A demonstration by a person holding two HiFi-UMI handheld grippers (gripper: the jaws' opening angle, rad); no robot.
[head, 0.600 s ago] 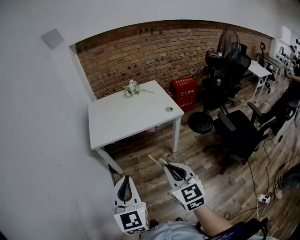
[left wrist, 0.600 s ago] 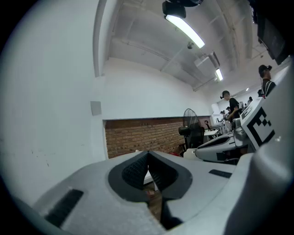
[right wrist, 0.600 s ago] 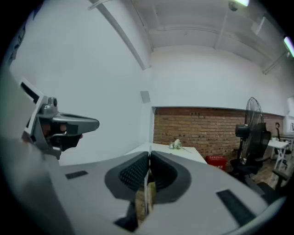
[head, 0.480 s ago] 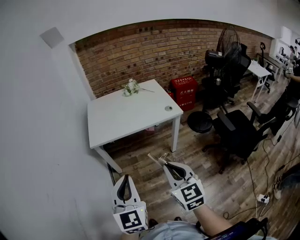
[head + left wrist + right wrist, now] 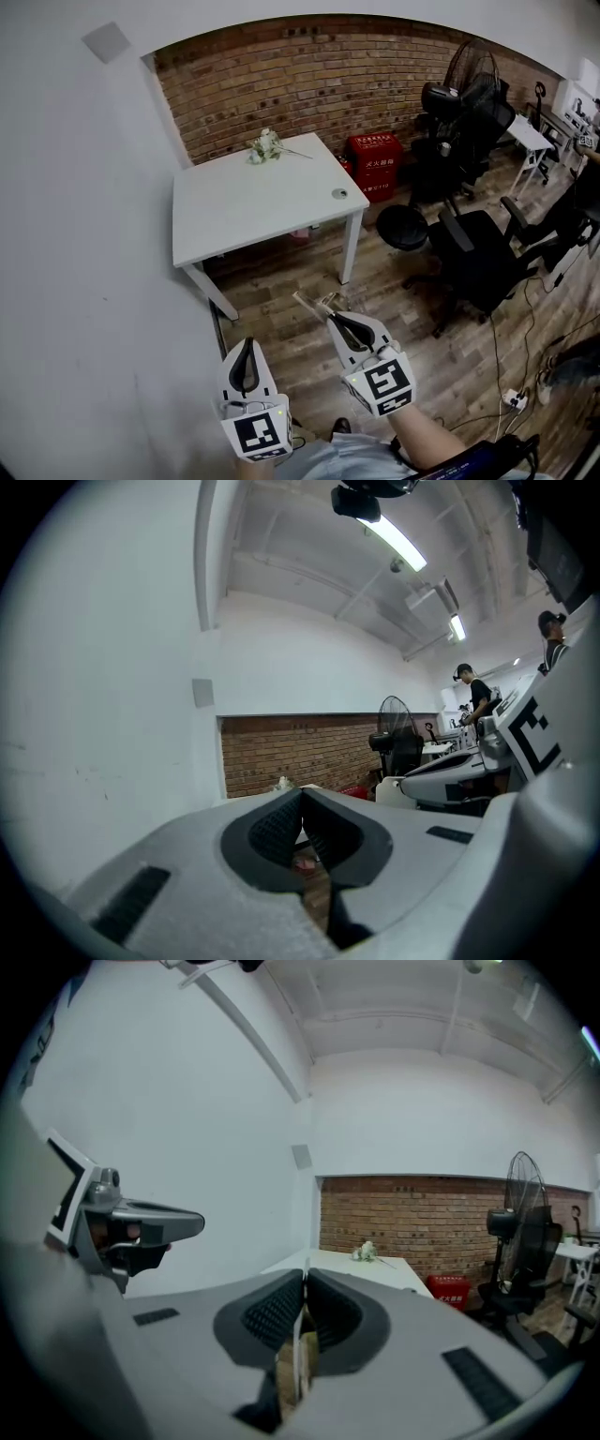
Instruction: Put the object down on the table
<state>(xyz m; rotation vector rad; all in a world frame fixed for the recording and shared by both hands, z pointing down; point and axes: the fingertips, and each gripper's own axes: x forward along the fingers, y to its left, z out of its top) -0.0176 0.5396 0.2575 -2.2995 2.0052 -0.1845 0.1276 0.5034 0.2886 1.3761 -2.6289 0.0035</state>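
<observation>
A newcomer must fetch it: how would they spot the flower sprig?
Find the white table by the brick wall. At its far edge lies the flower sprig: pale blooms on a thin stem, unlike the small round disc near the table's right edge.

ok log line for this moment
left gripper: shut, empty | right gripper: shut on thin flat object | table: ahead, not reached

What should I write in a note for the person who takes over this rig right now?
Left gripper: shut, empty.
Right gripper: shut on a thin pale piece, held edge-on.
White table: ahead across the wood floor, bearing a flower bunch and a small round thing.
Done: piece is gripped.
Left: reach the table, lay the piece on a bare part, open the jaws.
</observation>
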